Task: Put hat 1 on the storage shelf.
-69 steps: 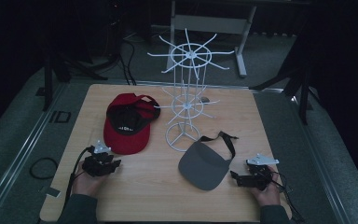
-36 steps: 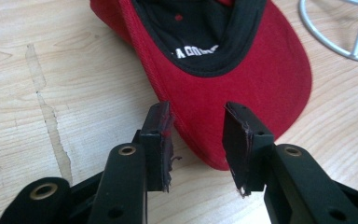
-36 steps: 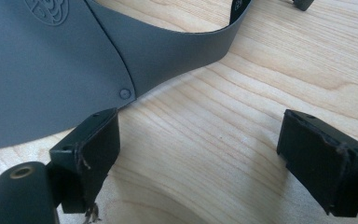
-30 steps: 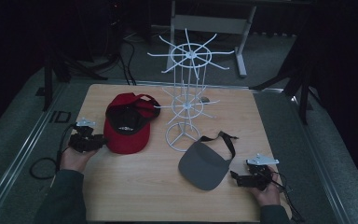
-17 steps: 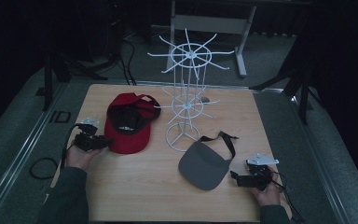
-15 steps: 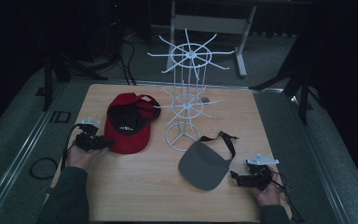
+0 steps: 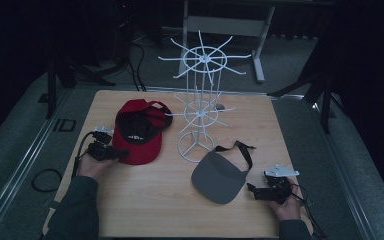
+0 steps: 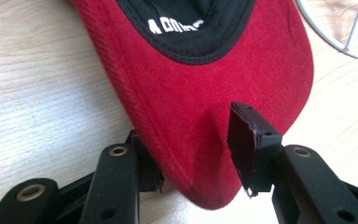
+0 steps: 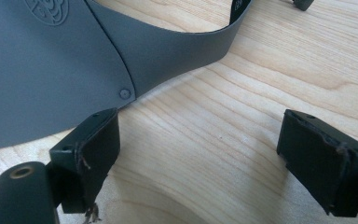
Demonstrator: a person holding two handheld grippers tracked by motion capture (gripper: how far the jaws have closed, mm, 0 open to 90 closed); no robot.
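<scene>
Jaws of the left gripper have just been widening astride the red cap's brim at the counter's left, apparently lining up a pinch, while the right gripper waits released near the grey visor.

Red cap: baseball style, red fabric with a black inner lining and sweatband bearing white lettering. Lies upside down on the left half of the wooden table, opening upward, brim toward the near edge, just left of the white wire stand's base.

Grey visor: flat matte grey brim with a small embossed emblem and a thin dark strap looping behind. Rests on the right near part of the table.
</scene>
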